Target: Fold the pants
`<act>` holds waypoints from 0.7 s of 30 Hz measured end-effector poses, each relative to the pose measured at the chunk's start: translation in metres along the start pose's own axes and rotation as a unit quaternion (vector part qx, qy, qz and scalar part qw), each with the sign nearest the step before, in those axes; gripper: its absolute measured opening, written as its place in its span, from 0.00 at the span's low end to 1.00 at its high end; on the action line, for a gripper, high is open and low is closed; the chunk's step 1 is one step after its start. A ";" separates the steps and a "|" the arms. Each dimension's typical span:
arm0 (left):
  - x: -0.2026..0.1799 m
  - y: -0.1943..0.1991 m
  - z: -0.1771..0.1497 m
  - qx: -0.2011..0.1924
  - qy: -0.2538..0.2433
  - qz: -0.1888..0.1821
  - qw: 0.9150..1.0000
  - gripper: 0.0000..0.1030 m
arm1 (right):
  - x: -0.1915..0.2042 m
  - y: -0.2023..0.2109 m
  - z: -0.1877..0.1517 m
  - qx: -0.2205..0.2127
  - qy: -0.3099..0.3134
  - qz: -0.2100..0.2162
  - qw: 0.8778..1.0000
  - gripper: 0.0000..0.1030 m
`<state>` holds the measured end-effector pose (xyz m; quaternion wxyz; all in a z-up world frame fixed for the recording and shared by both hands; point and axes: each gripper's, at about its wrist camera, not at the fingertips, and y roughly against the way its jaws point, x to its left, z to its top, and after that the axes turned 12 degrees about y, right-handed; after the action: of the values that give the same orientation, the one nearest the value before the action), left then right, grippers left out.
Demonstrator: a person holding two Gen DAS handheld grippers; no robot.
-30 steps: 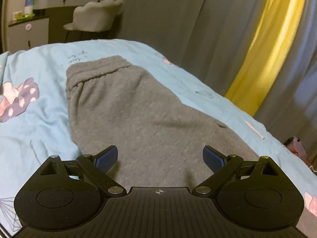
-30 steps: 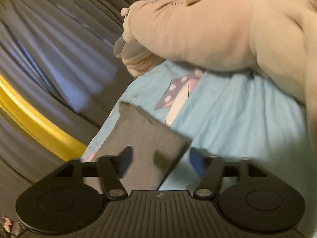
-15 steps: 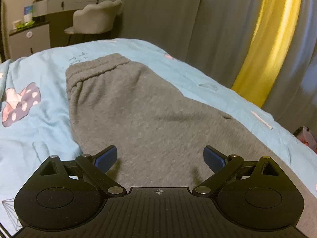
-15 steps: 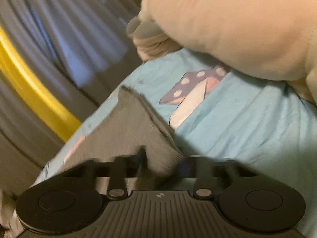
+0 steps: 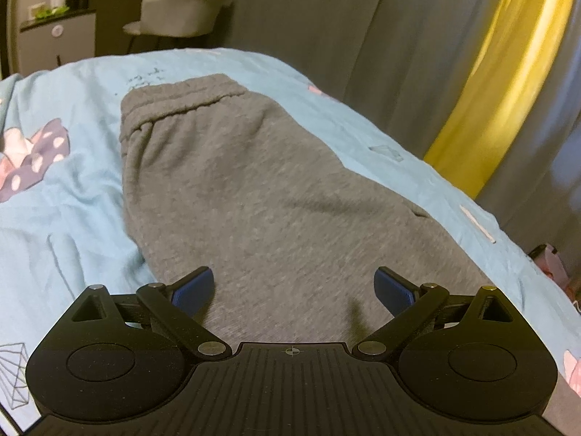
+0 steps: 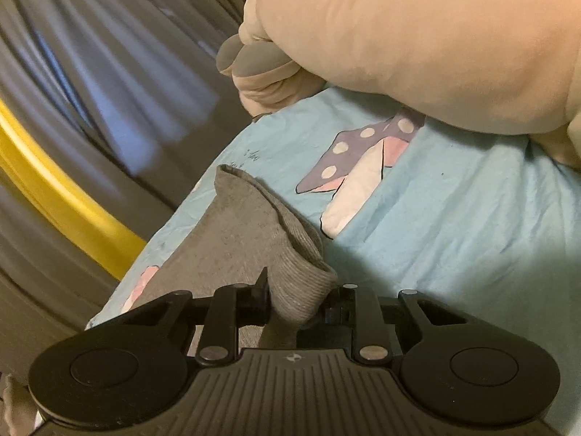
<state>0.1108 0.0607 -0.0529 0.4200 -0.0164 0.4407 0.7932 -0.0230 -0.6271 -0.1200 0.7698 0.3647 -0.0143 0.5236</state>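
Grey sweatpants lie flat on the light blue bedsheet, waistband at the far end. My left gripper is open and empty, hovering just above the middle of the pants, blue pads wide apart. In the right wrist view, my right gripper is shut on the ribbed leg cuff of the pants, which bunches between the fingers. The rest of that leg runs away over the sheet.
A large beige plush toy lies on the bed beyond the right gripper. Grey curtains with a yellow stripe hang along the bed's right side. A chair and a dresser stand beyond the bed.
My right gripper has moved onto the leg cuff and closed on it; it was open a second ago. My left gripper stayed open and drifted slightly over the pants.
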 end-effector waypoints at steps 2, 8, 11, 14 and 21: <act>0.000 0.000 -0.001 -0.002 -0.002 -0.003 1.000 0.97 | 0.021 0.005 0.005 -0.009 0.048 -0.022 0.999 0.21; -0.006 0.005 -0.003 -0.005 -0.026 -0.037 0.999 0.97 | 0.154 0.024 0.016 -0.060 0.250 -0.005 0.966 0.19; -0.012 0.013 -0.006 -0.017 -0.047 -0.059 0.997 0.97 | 0.235 0.031 -0.009 -0.063 0.319 0.081 0.942 0.19; -0.016 0.021 -0.009 -0.026 -0.072 -0.077 0.994 0.97 | 0.295 0.027 -0.056 -0.039 0.371 0.152 0.915 0.19; -0.024 0.041 -0.019 -0.049 -0.130 -0.119 0.983 0.97 | 0.341 -0.021 -0.149 0.116 0.452 0.176 0.867 0.20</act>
<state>0.0921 0.0216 -0.0271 0.5635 0.0136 0.3379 0.7538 0.0940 -0.2736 -0.1028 0.5393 0.1661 0.3319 0.7559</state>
